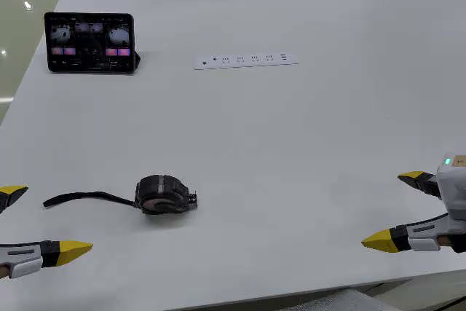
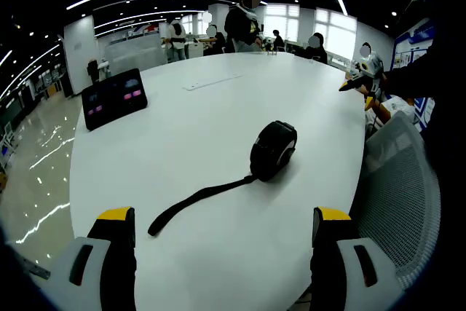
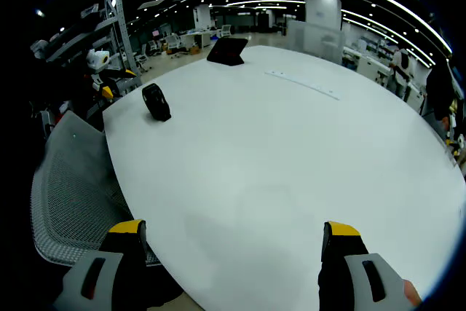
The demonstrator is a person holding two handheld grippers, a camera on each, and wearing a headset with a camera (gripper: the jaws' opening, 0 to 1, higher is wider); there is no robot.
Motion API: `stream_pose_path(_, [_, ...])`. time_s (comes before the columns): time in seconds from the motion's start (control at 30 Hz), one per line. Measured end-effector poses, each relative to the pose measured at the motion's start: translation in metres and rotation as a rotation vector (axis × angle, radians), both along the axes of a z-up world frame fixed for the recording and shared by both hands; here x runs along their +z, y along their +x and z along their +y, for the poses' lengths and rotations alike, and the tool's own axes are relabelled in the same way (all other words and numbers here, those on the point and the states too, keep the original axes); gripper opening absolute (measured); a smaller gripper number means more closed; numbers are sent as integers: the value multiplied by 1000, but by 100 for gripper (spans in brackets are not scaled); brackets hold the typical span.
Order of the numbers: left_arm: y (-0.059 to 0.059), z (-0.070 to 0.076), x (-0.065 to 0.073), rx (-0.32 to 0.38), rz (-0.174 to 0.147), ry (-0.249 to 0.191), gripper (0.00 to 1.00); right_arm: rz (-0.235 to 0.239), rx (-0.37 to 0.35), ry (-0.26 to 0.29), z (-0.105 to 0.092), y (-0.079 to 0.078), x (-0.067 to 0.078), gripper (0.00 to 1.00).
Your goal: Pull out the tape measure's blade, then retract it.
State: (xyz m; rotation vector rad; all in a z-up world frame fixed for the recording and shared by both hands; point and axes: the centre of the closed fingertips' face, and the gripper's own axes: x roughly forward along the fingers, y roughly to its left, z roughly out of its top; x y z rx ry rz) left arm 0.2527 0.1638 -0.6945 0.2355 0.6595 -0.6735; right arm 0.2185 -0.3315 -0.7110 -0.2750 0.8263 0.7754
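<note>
White smooth tabletop (image 1: 291,143) is the work surface, and nothing is gripped yet, so the step in hand is judged to be the approach and first grasp. The yellow-tipped left gripper (image 1: 57,220) is seen at the near left edge, jaws spread wide and empty. The matching right gripper (image 1: 381,208) sits at the near right edge, also spread and empty, well apart from the target. The black round-cased tape measure (image 1: 164,194) is found on the near left part of the table, near the left gripper, with no blade drawn out. The case should be clamped first by the left gripper, low and across its two flat faces, clear of the strap, since a light case on a slick top is expected to slide or tip. The right gripper then has to be brought across to the far end of the case. The pull is best made straight and level, away from the case. On the return the blade should be guided in, not let snap. The case appears to stand on edge, with a reddish round face turned towards the person. A thin black wrist strap (image 1: 87,197) trails flat to the left. A small dark tab (image 1: 193,198) juts from the opposite end and is judged to be the blade hook, but it is too small to confirm.
</note>
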Motion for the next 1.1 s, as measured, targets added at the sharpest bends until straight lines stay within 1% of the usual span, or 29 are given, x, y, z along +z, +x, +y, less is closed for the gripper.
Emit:
stream_pose_path(0.23, [0, -3, 1, -10, -1, 1, 99, -1, -3, -2, 0, -1, 1, 99])
stream_pose_path(0.47, [0, -5, 1, -20, 6, 1, 99, 0, 1, -5, -1, -1, 0, 99])
stream_pose_path(0.57, [-1, -9, 0, -56, 6, 10, 99, -8, -3, -16, -2, 1, -1, 100])
stream_pose_path(0.6, [-1, -12, 0, -72, 12, 7, 99, -24, -2, -16, -2, 4, 0, 100])
stream_pose_path(0.67, [0, -14, 0, -85, 21, 18, 99, -19, -4, -1, 1, 5, 1, 100])
stream_pose_path(0.7, [0, -15, 0, -91, 22, 18, 99, -18, -4, -6, 1, 7, 0, 100])
stream_pose_path(0.8, [2, -18, 0, -122, 24, 21, 99, -42, 20, -9, 5, 9, 2, 100])
stream_pose_path(0.87, [4, -17, -2, -153, 10, 69, 99, -52, 36, -14, 8, 12, 3, 100])
stream_pose_path(0.9, [2, -20, -3, -168, 21, 66, 99, -51, 41, -15, 9, 14, 3, 100])
stream_pose_path(0.93, [2, -22, -3, -176, 21, 67, 99, -52, 54, -9, 12, 16, 4, 100])
stream_pose_path(0.97, [2, -23, -3, -188, 14, 78, 99, -57, 67, -9, 14, 18, 5, 99])
stream_pose_path(1.0, [2, -25, -2, -197, 12, 77, 99, -61, 77, -16, 15, 19, 5, 99])
stream_pose_path(1.03, [2, -28, -2, -209, 21, 74, 99, -75, 99, -31, 17, 23, 6, 99])
stream_pose_path(1.1, [4, -30, -3, -226, 22, 84, 99, -88, 121, -35, 21, 27, 7, 100])
